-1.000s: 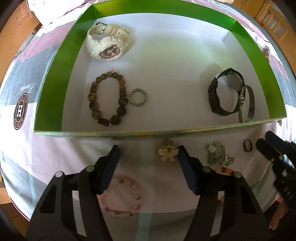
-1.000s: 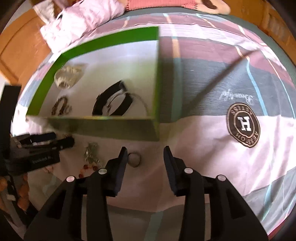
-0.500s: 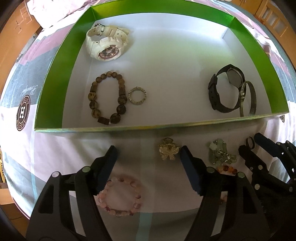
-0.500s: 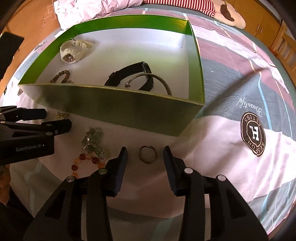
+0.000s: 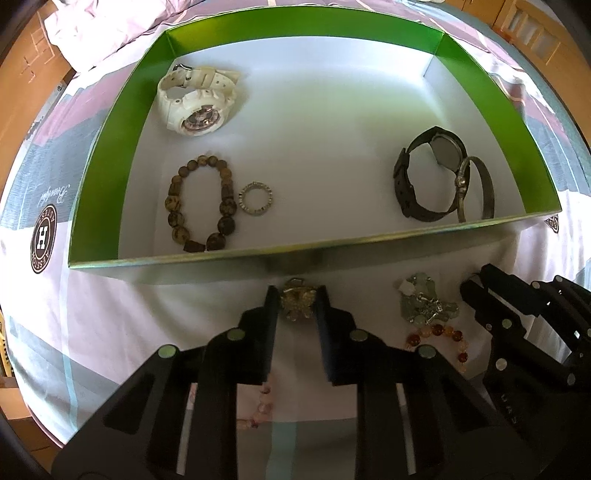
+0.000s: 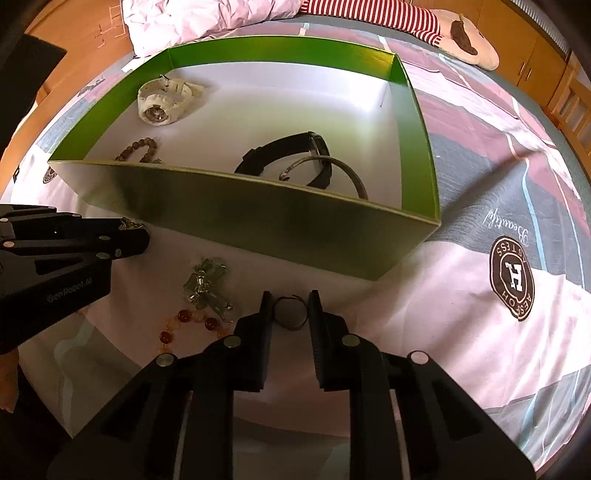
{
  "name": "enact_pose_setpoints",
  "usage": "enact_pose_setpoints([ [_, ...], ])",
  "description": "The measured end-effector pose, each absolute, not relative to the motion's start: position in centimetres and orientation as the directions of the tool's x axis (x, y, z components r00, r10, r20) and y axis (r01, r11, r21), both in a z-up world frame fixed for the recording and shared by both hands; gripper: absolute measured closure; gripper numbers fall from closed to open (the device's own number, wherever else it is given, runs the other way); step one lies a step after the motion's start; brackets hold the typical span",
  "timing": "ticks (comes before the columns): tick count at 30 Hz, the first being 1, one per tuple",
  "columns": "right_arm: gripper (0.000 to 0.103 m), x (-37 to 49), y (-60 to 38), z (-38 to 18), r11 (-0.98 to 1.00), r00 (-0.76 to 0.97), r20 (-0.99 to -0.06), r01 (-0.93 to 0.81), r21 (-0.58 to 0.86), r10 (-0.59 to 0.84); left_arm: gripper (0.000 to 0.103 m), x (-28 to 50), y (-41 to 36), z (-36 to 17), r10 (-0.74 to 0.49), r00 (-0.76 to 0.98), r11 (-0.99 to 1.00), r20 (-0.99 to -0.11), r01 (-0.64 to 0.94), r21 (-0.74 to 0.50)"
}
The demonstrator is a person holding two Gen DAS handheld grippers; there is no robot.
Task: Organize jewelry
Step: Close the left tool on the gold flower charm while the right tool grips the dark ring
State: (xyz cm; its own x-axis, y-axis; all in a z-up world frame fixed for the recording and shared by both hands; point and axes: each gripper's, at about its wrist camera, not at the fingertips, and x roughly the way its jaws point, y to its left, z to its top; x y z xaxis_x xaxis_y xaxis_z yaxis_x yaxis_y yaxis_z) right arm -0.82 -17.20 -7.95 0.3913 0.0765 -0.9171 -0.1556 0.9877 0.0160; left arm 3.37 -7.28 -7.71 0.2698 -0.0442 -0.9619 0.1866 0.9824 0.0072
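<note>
A green box (image 5: 110,155) with a white floor holds a white watch (image 5: 195,103), a brown bead bracelet (image 5: 201,206), a small sparkly ring (image 5: 255,198), a black watch (image 5: 428,177) and a metal bangle (image 5: 476,188). My left gripper (image 5: 297,306) is shut on a gold hair clip (image 5: 297,304) just in front of the box. My right gripper (image 6: 290,308) is shut on a dark ring (image 6: 290,313) on the bedspread. A green charm piece (image 5: 424,302) and an orange bead bracelet (image 5: 436,334) lie between the grippers.
A pink bead bracelet (image 5: 260,406) lies under my left gripper. The box's front wall (image 6: 240,221) stands right ahead of both grippers. A crumpled pink blanket (image 6: 207,14) and a striped plush toy (image 6: 443,26) lie beyond the box.
Both grippers moved forward and closed: the left around the gold hair clip, the right around the dark ring.
</note>
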Motion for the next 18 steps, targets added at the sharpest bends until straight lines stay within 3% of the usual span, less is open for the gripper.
enact_pose_setpoints([
  [3,0.084,-0.9,-17.3,-8.0,0.988,0.388,-0.918,-0.154,0.022,0.081,0.081,3.2,-7.2,-7.6,-0.044,0.266,0.983,-0.963,0.185,0.006],
  [8,0.084,-0.6,-17.3,-8.1,0.988,0.386,-0.919,-0.156,0.019,0.078,0.062,3.6,-6.4,-8.4,-0.029,0.270,0.983,-0.962,0.182,0.022],
  [12,0.084,-0.6,-17.2,-8.1,0.988,0.385,-0.919,-0.156,0.019,0.079,0.061,3.6,-6.4,-8.7,-0.028,0.270,0.983,-0.962,0.181,0.023],
  [15,0.084,-0.6,-17.3,-8.1,0.987,0.386,-0.919,-0.157,0.018,0.078,0.051,3.7,-6.3,-8.8,-0.029,0.270,0.983,-0.962,0.181,0.021],
  [18,0.083,-0.7,-17.2,-8.1,0.987,0.386,-0.919,-0.157,0.019,0.079,0.050,3.8,-6.5,-9.0,-0.024,0.273,0.982,-0.962,0.185,0.028],
])
